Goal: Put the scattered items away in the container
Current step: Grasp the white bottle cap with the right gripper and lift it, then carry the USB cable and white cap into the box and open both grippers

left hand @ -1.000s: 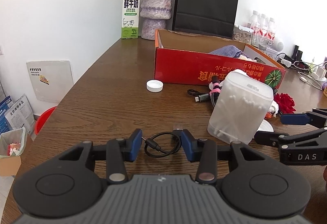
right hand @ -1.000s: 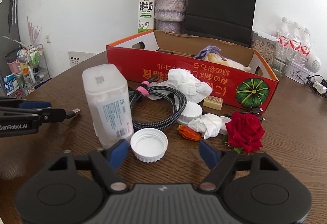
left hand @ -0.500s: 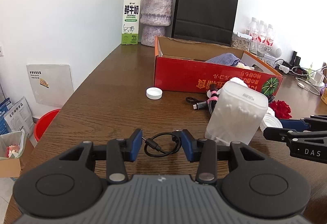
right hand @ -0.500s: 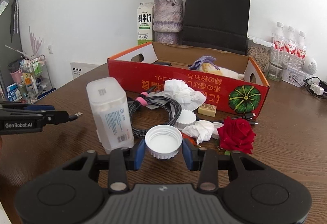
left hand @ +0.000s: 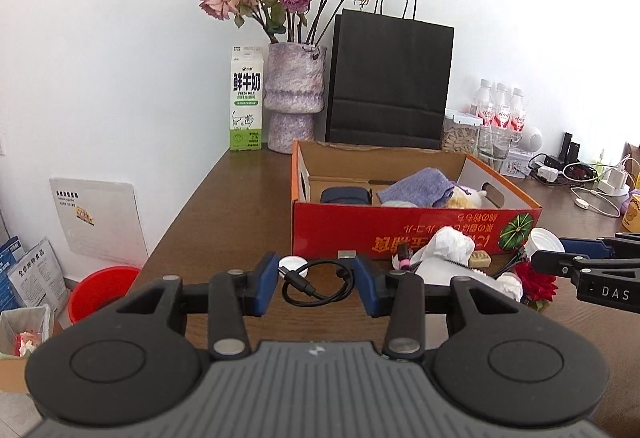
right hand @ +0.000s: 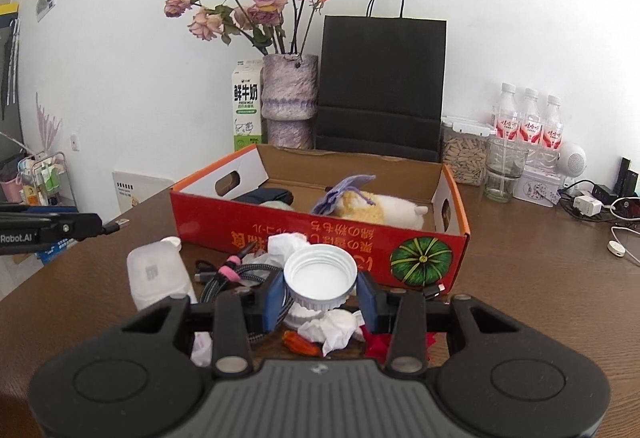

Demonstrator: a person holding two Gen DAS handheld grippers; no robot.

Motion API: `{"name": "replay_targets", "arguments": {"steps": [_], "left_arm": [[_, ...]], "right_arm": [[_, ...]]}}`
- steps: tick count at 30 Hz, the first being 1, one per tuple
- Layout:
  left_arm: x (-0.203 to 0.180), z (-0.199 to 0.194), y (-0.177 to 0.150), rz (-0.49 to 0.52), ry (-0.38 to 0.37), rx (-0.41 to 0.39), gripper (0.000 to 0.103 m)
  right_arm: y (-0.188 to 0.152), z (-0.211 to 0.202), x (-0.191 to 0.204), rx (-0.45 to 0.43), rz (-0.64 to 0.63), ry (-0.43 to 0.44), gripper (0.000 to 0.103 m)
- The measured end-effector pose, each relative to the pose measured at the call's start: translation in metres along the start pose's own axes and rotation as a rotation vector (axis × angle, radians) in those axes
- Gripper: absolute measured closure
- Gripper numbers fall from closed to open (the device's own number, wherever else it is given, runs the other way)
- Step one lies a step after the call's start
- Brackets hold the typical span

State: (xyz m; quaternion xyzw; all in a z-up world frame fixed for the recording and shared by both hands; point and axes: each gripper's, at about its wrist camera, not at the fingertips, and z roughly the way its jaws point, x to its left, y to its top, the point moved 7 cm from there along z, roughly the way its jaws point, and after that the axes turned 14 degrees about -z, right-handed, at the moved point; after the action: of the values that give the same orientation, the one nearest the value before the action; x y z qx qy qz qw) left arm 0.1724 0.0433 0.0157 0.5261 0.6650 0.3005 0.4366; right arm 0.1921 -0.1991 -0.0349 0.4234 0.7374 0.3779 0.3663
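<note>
My left gripper (left hand: 318,280) is shut on a small coiled black USB cable (left hand: 320,288), which hangs above the brown table. The cable's plug (right hand: 118,225) pokes out of that gripper at the left edge of the right wrist view. My right gripper (right hand: 320,292) is shut on a white screw cap (right hand: 320,276), held off the table just in front of the red cardboard box (right hand: 320,230). The box (left hand: 400,228) holds a purple cloth, a dark pouch and a plush toy. From the left wrist view, the cap (left hand: 544,240) shows at the right gripper's tips.
On the table before the box lie a white swab box (right hand: 158,278), a braided cable (right hand: 236,274), tissues (right hand: 336,330), a red rose (left hand: 536,284) and another white cap (left hand: 292,264). Behind stand a milk carton (left hand: 246,98), vase (left hand: 294,98), black bag (left hand: 390,78) and bottles (right hand: 528,122).
The right gripper's jaws closed on the white cap and lifted it off the table. The left gripper rose with the black cable. Both views now look over the box's front wall.
</note>
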Motion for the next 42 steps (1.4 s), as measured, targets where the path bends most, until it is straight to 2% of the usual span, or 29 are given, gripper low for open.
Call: {"name": "replay_targets", "arguments": {"steps": [5,11,16,21,25,28,35,38,42], "left_arm": [[-0.018,0.010,0.023,0.010,-0.032,-0.040,0.061],[-0.039,0.037,0.047,-0.001,-0.065,-0.051,0.061],[-0.054,0.063,0.066,-0.021,-0.091,-0.057,0.061],[-0.062,0.097,0.079,-0.048,-0.100,-0.045,0.061],[-0.058,0.125,0.077,-0.070,-0.091,-0.019,0.061],[-0.055,0.144,0.076,-0.065,-0.078,0.005,0.061],[-0.054,0.192,0.064,-0.045,-0.044,0.092,0.061],[-0.054,0.202,0.055,-0.032,-0.036,0.124,0.061],[-0.054,0.208,0.048,-0.017,-0.026,0.119,0.061]], "right_arm": [[0.020,0.007,-0.017,-0.040,0.017,-0.028,0.065],[0.047,0.025,-0.039,-0.085,0.038,-0.067,0.065],[0.065,0.053,-0.055,-0.086,0.062,-0.088,0.065],[0.068,0.084,-0.070,-0.054,0.068,-0.125,0.065],[0.061,0.110,-0.079,-0.015,0.058,-0.153,0.065],[0.049,0.124,-0.083,0.021,0.081,-0.142,0.065],[0.036,0.134,-0.084,0.058,0.083,-0.133,0.065],[0.032,0.137,-0.082,0.068,0.085,-0.130,0.065],[0.029,0.139,-0.079,0.072,0.082,-0.124,0.065]]}}
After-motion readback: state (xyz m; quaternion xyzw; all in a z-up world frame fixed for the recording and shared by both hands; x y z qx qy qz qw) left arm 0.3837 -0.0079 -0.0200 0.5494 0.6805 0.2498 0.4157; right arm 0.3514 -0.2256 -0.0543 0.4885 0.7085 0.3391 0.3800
